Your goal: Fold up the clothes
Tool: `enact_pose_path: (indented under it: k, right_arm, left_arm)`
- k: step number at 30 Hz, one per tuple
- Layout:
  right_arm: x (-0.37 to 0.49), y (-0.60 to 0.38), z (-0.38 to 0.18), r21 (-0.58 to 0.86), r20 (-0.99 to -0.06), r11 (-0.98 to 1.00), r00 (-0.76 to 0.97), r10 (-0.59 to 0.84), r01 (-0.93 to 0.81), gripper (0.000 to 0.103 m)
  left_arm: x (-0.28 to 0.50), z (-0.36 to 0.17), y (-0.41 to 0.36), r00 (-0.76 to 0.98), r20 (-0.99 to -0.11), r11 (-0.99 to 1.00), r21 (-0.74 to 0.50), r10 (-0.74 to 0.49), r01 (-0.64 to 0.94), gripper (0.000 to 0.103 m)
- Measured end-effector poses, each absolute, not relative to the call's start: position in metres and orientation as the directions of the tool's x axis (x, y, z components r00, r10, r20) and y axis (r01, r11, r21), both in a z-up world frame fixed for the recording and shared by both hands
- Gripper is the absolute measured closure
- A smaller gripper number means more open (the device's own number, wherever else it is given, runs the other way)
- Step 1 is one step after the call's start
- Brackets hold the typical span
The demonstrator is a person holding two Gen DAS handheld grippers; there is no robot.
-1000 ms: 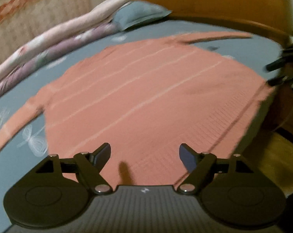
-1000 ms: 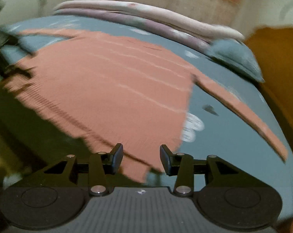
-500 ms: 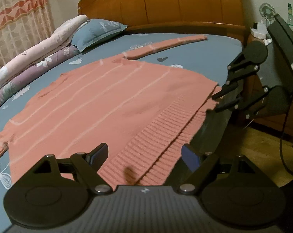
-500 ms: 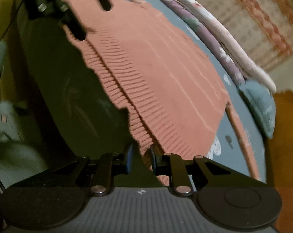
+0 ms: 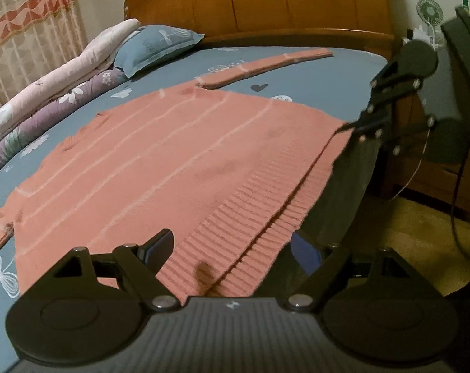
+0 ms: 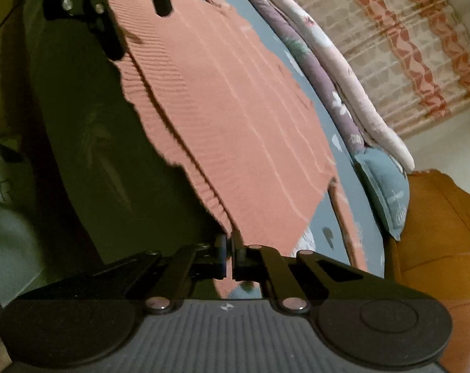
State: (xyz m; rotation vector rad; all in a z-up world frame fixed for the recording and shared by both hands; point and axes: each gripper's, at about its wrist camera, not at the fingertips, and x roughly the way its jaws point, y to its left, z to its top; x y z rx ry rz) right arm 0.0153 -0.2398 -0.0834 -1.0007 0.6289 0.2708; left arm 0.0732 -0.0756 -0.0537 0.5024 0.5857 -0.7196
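Observation:
A salmon-pink knit sweater (image 5: 179, 161) with thin pale stripes lies flat on the blue bedsheet (image 5: 312, 71), its ribbed hem hanging at the bed's edge. One sleeve (image 5: 266, 65) stretches toward the headboard. My left gripper (image 5: 233, 245) stands open low over the near hem corner, with ribbed fabric between its fingers and untouched. My right gripper (image 6: 229, 245) has its jaws closing to a thin gap, pinching the far hem corner of the sweater (image 6: 235, 108). In the left wrist view the right gripper (image 5: 354, 129) bites that corner. The left gripper (image 6: 135, 21) shows at the top of the right wrist view.
A wooden headboard (image 5: 266, 6) backs the bed, with a blue pillow (image 5: 154, 46) and rolled floral quilts (image 5: 48, 99) along the far side by the curtain (image 5: 26, 31). A nightstand with a small fan (image 5: 429, 12) stands right of the bed. The floor (image 5: 406, 233) lies beside the bed edge.
My right gripper rolled, came down onto the far hem corner and closed on it. The left gripper slid along the hem to the near corner and stayed open.

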Motion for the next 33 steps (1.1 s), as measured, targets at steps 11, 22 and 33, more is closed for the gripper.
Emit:
enact_pose_path:
  k: [11,22,33]
  right_arm:
    - [0.015,-0.263,-0.048,-0.608,-0.627,0.651,0.778,-0.042,-0.455,0.092]
    - [0.138,-0.283,-0.065,-0.13,-0.664,0.927,0.725,0.182,-0.351,0.053]
    - [0.1,-0.329,-0.075,0.004,-0.664,0.98,0.733,0.151,-0.198,0.006]
  left_arm:
    - [0.084,-0.047,-0.059,0.652,-0.642,0.661,0.288,-0.404,0.693,0.02]
    - [0.148,-0.067,-0.039,0.641,-0.69,0.792,0.16,-0.337,0.589,0.02]
    - [0.118,-0.066,0.015,0.611,-0.715,0.843,0.057,-0.34,0.535,0.015]
